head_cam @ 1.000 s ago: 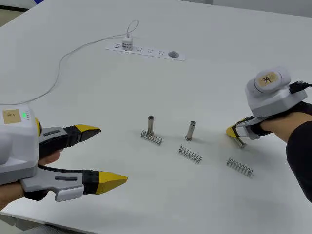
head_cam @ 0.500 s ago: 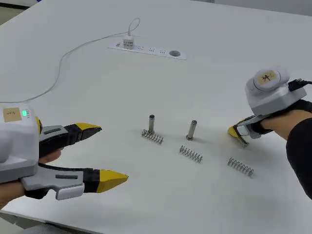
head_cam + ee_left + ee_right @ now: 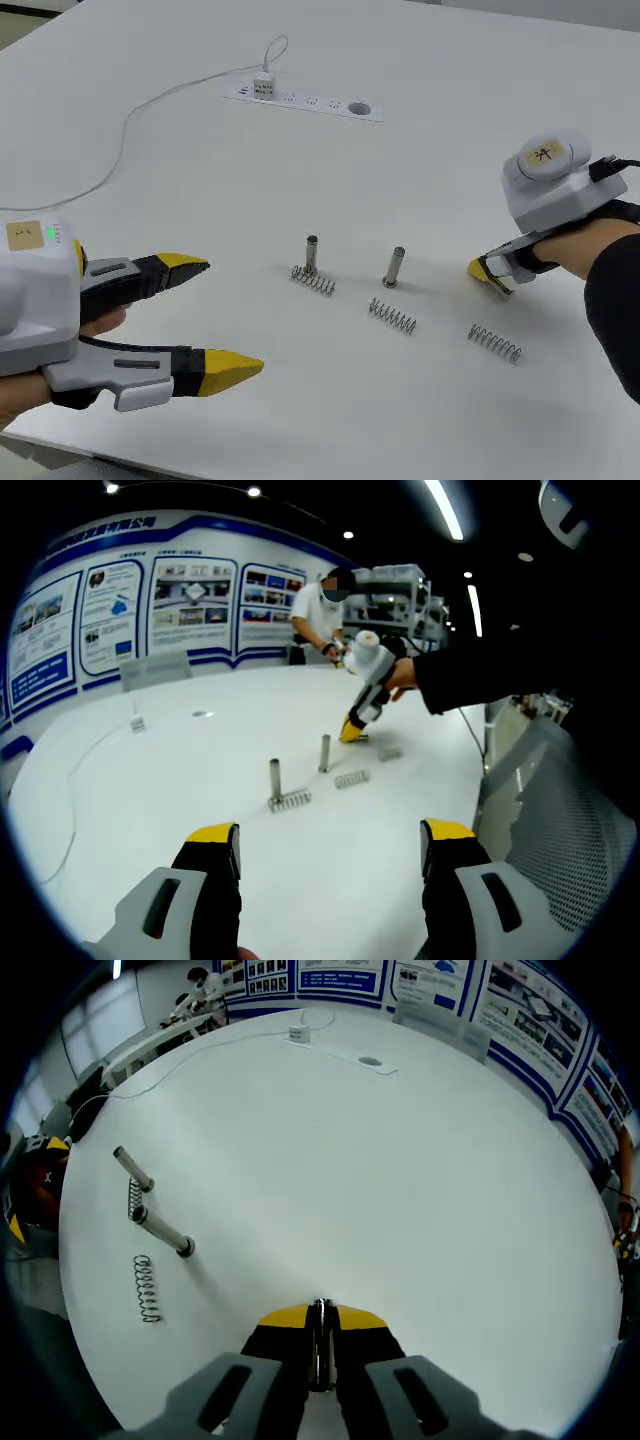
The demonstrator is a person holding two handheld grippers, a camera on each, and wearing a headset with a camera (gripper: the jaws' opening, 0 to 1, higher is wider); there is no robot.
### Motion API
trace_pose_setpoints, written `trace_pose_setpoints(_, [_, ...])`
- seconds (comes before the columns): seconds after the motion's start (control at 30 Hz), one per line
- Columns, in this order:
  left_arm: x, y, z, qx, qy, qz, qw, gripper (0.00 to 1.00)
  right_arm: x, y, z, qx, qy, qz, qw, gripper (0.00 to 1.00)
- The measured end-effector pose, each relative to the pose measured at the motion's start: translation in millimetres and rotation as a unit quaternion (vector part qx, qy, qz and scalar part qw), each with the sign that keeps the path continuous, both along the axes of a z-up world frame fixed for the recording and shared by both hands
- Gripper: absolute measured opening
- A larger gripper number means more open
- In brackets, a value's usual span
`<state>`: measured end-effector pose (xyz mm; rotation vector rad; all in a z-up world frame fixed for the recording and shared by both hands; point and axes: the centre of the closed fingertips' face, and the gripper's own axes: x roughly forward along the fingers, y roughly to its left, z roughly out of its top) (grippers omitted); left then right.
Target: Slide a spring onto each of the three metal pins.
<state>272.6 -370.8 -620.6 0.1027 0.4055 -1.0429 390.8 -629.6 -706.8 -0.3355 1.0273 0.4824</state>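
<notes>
Spreading across the head view, a smooth white tabletop (image 3: 450,180) is seen, matte and evenly lit. A long white power strip (image 3: 300,102) is laid at the upper middle of the frame, and a thin white cable (image 3: 150,108) is trailed from it toward the left edge. Two upright silver metal pins are stood at the centre, the left pin (image 3: 311,254) and the middle pin (image 3: 394,267), near each other but apart. Three coiled wire springs are laid flat on the surface. The first spring (image 3: 312,281) is found at the foot of the left pin, the second spring (image 3: 391,316) just below the middle pin, and the third spring (image 3: 494,343) toward the lower right.

The yellow-tipped left gripper (image 3: 232,316) is held at the lower left, its jaws spread wide with nothing between them. The right gripper (image 3: 482,270) is set low against the table at the right. In the right gripper view its jaws are seen pressed together on a thin metal pin (image 3: 320,1345).

In the left gripper view, blue-and-white display boards (image 3: 130,600) are hung along the wall at the upper left, strip lights (image 3: 445,510) are set in a dark ceiling, and a person (image 3: 318,615) is seen at the far end.
</notes>
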Motion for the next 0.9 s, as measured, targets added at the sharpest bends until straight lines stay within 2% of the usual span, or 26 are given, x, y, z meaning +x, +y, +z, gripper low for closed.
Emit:
trace_pose_setpoints(0.37, [-0.5,-0.9,-0.9,0.002,0.002,-0.002,1.0000,0.74,0.4,1.6,-0.1,-0.021,0.001,0.021,0.9995,0.09])
trace_pose_setpoints(0.67, [-0.7,-1.3,-0.3,0.002,0.002,-0.003,1.0000,0.74,0.7,0.3,-0.1,-0.012,0.005,-0.011,0.9999,0.09])
trace_pose_setpoints(0.9, [0.3,-0.5,1.0,0.002,-0.001,-0.001,1.0000,0.73,0.7,-0.1,2.7,-0.014,-0.023,-0.014,0.9995,0.08])
